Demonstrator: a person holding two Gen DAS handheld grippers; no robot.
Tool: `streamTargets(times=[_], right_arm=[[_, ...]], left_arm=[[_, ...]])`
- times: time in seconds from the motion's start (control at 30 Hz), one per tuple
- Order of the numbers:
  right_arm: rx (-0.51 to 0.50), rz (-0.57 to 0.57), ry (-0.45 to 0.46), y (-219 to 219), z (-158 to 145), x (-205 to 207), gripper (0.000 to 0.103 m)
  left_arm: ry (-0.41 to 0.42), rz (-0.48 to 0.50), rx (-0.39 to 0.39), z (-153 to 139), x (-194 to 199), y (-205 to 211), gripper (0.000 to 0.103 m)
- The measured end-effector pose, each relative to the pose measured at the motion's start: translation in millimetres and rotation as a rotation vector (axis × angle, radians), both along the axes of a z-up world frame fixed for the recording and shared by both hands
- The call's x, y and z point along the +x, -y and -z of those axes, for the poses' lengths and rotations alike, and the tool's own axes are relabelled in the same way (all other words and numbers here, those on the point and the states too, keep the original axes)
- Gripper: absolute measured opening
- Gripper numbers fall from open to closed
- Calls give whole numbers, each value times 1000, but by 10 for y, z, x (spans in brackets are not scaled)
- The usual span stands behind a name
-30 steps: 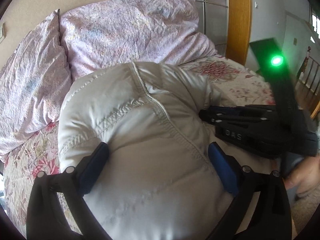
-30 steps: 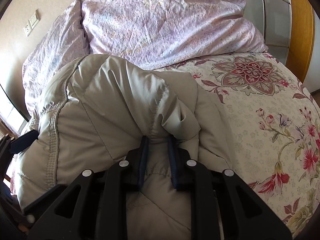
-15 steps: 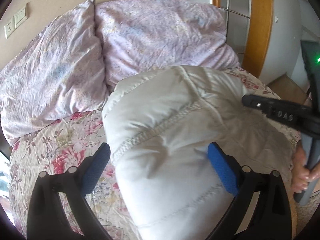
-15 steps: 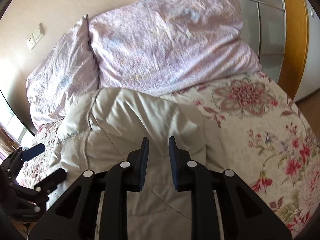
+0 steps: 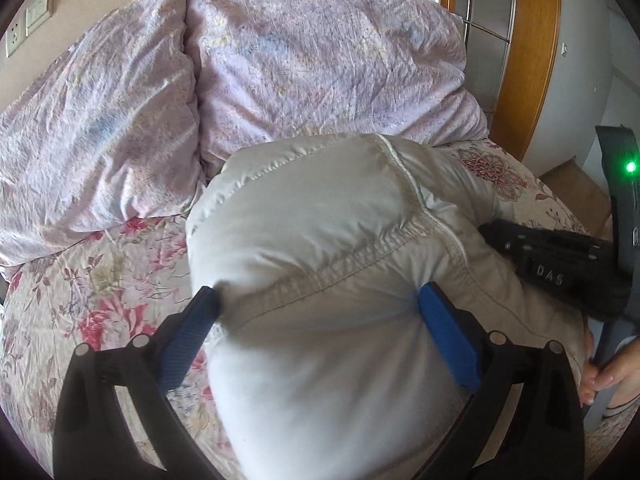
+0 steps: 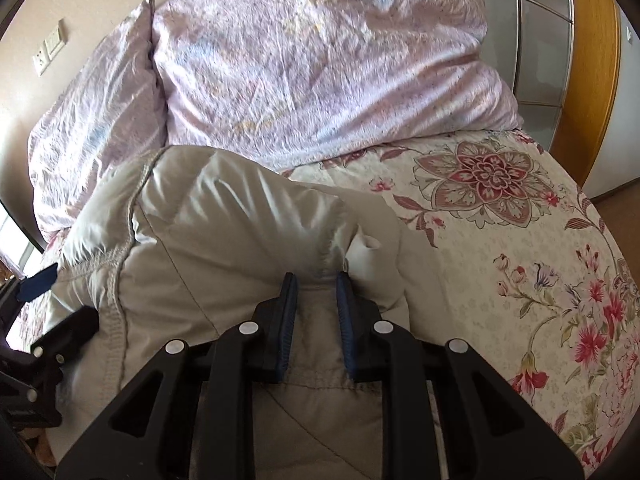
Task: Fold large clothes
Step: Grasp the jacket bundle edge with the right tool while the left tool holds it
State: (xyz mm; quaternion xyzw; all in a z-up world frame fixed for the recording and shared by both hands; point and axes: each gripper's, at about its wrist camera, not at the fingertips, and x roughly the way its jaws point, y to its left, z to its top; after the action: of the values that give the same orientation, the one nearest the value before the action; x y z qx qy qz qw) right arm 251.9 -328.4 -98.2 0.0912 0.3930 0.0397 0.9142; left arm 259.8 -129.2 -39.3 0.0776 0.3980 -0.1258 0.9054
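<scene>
Claws on both sides grip the puffy pale-grey jacket (image 5: pixel 340 264): the left claw (image 5: pixel 320 312) is spread wide with its blue pads pressed into a fat bulge of padding, while the right claw (image 6: pixel 316 284) is nearly clenched, pinching a thin fold. The jacket sits bunched and quilted on the floral bed (image 6: pixel 500 264), just before the lilac pillows (image 5: pixel 320 64).

Bed (image 6: pixel 500 280) with floral sheet; two lilac pillows (image 5: pixel 320 68) (image 5: pixel 100 140) at head; puffy pale jacket (image 5: pixel 320 260) bunched on sheet, touching pillows.
</scene>
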Motion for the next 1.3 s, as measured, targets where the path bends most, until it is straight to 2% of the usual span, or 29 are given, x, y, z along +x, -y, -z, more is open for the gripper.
streamTargets(times=[0.1,0.5,1.3], right_arm=[[-37,-3,11,-22,79,10,19],[-49,-8,27,-2,238,71,19],[-61,-2,70,-11,309,81,19]], left_arm=[[12,0,16,49,-7,61,101],[47,-3,48,190,38,181,101],[131,-24,31,313,0,205,101]])
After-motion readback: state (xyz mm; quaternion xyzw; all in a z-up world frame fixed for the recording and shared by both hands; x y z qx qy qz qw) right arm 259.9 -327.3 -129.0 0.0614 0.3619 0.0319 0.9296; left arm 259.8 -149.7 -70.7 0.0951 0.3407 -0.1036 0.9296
